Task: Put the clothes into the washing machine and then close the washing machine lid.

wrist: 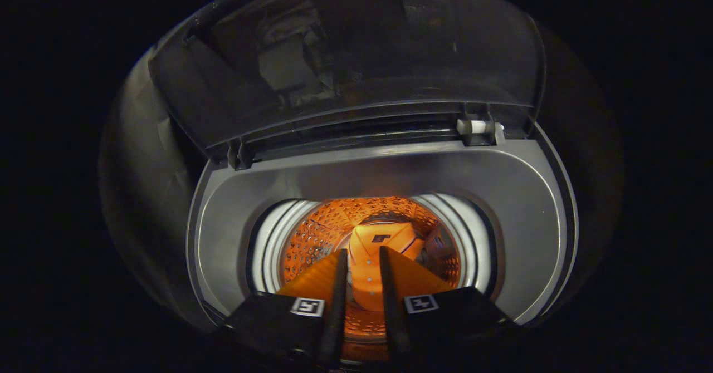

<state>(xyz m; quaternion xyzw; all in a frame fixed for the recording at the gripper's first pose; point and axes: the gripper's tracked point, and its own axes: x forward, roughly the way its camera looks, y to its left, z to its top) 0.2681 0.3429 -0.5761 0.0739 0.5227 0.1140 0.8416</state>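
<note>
An orange shirt with a dark collar label lies down in the drum of a top-loading washing machine. The drum's perforated wall glows orange around it. My gripper hovers over the drum mouth, open by a narrow gap, and its fingers press on nothing. The shirt shows through that gap and just beyond the tips, lower than the fingers. The dark see-through lid stands raised at the back of the machine, on its hinges.
A grey top deck rings the drum opening, with a white inner ring. A white hinge piece sits at the lid's right hinge. The surroundings are dark.
</note>
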